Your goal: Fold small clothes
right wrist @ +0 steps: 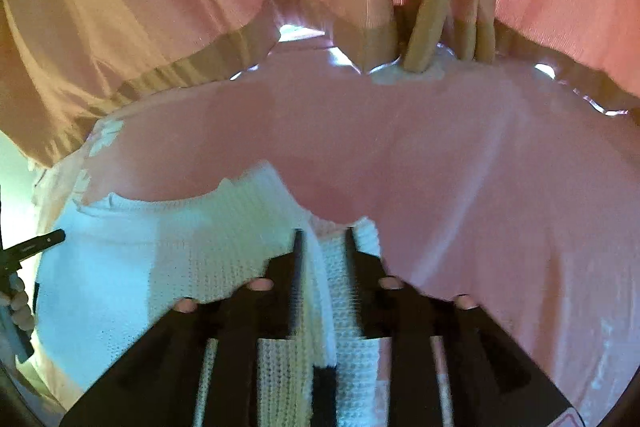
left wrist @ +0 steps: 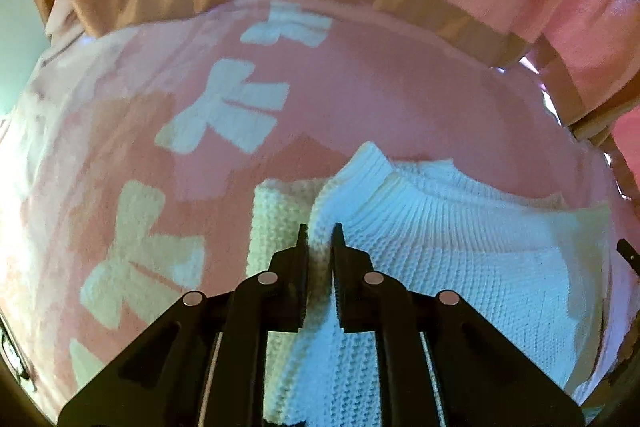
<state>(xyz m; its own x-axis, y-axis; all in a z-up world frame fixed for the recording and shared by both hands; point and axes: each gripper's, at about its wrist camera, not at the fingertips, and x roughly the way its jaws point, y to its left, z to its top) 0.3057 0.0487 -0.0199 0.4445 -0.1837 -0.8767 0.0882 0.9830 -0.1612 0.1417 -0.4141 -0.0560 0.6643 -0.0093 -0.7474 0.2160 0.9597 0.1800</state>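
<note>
Left view: the left gripper (left wrist: pixel 320 239) pinches the white knit (left wrist: pixel 440 267) near its ribbed neck, likely to carry a fold. It lies on the pink blanket (left wrist: pixel 360 87).

Right view: the right gripper (right wrist: pixel 322 247) clamps the knit's (right wrist: pixel 180 247) other edge, near centre, keeping it taut.

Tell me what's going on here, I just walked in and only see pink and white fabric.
A person is folding a small white knitted garment with two handheld tools. The left claw and right claw are each shut on its knit edge. It lies on a pink cloth with pale bow shapes. The fold isn't finished.
</note>
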